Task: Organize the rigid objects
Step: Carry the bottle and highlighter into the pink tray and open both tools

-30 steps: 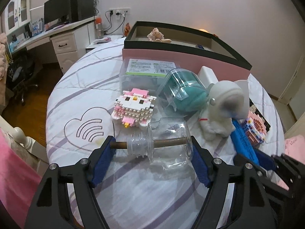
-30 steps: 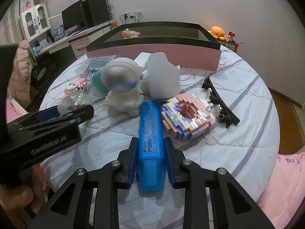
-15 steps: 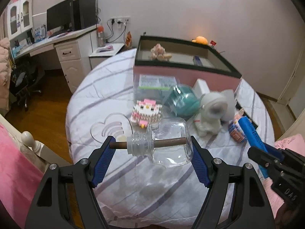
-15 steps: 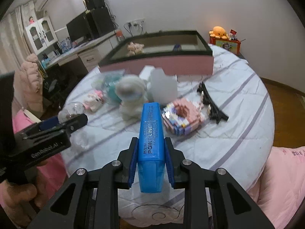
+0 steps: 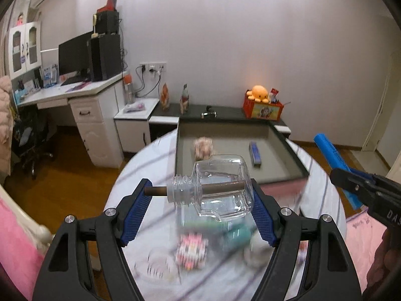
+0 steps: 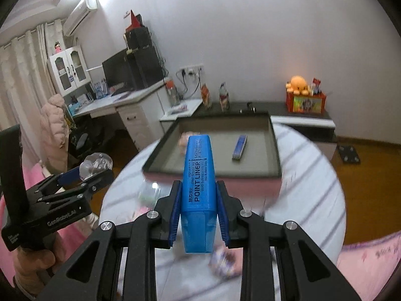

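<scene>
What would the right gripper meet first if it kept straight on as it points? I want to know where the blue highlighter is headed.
Probably the open tray: the highlighter in the right gripper aims at its floor, with nothing visible between, though depth is unclear.

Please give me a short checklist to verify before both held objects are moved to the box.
1. Left gripper shut on the clear bottle: ok.
2. Right gripper shut on the blue highlighter: ok.
3. Box open, with free floor: ok.
4. Small blue item and pink item in the box, away from the near edge: ok.
5. Things left on the table: cannot tell, blurred.
</scene>
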Tool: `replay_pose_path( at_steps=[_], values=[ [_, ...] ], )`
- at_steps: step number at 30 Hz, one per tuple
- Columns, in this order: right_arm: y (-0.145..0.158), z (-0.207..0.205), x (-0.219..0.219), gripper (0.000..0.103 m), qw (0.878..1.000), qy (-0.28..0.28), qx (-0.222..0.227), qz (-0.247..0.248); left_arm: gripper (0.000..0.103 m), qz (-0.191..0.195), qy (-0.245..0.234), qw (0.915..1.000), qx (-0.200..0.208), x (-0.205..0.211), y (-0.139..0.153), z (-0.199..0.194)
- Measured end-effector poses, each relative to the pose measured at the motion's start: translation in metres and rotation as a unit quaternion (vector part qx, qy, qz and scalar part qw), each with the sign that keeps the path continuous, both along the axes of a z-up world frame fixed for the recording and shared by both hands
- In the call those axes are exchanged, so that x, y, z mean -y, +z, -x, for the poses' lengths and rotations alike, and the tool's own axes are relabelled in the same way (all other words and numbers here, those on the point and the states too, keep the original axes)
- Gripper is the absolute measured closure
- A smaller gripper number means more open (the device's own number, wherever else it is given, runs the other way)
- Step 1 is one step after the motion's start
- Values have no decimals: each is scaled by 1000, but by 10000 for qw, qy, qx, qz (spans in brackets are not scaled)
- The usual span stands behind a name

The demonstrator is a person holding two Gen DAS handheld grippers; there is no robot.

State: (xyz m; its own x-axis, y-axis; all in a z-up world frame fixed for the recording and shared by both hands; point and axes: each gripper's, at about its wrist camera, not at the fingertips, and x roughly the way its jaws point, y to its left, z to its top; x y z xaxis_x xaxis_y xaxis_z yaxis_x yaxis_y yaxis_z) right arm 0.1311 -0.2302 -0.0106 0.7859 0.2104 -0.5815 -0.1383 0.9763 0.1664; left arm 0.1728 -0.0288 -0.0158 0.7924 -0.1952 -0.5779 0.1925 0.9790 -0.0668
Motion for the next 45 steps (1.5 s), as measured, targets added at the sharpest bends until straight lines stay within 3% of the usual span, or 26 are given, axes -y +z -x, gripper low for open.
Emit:
replay_pose_path(
  at_steps=[8, 17, 21, 29, 33, 36, 37, 38, 40, 43, 45],
  values=[
    [8, -93, 16, 76, 9996, -146, -207, 104, 26, -31, -163, 9998, -137, 35, 6, -88],
    [-46, -188, 38, 76, 9941, -312, -1021, 187, 26, -148, -426, 9958, -800, 88, -36, -172],
    [-68, -207, 41, 76, 9909, -334, -1287, 192, 26, -196, -445, 9933, -1050, 99, -53, -191],
    [-84, -222, 46, 76, 9861, -402, -1580, 311, 25, -388, -449, 9882, -1411, 110, -76, -211],
    [-94, -223, 53, 76, 9837, -451, -1718, 273, 10, -532, -428, 9888, -1329, 113, -77, -207],
    [-97, -220, 56, 75, 9838, -473, -1716, 224, 5, -418, -373, 9908, -1232, 107, -73, -201],
    [-96, -218, 58, 68, 9839, -500, -1703, 185, 4, -375, -352, 9912, -1222, 105, -72, -199],
    [-95, -214, 59, 50, 9844, -524, -1674, 129, 4, -362, -329, 9914, -1212, 103, -70, -197],
    [-89, -207, 59, 34, 9865, -534, -1545, 81, 3, -340, -274, 9922, -1165, 98, -65, -190],
    [-78, -196, 54, 17, 9884, -578, -1399, 116, 2, -194, -176, 9944, -1024, 83, -54, -174],
    [-71, -186, 52, 16, 9896, -634, -1285, 128, 1, -136, -104, 9957, -905, 73, -46, -161]
  ],
)
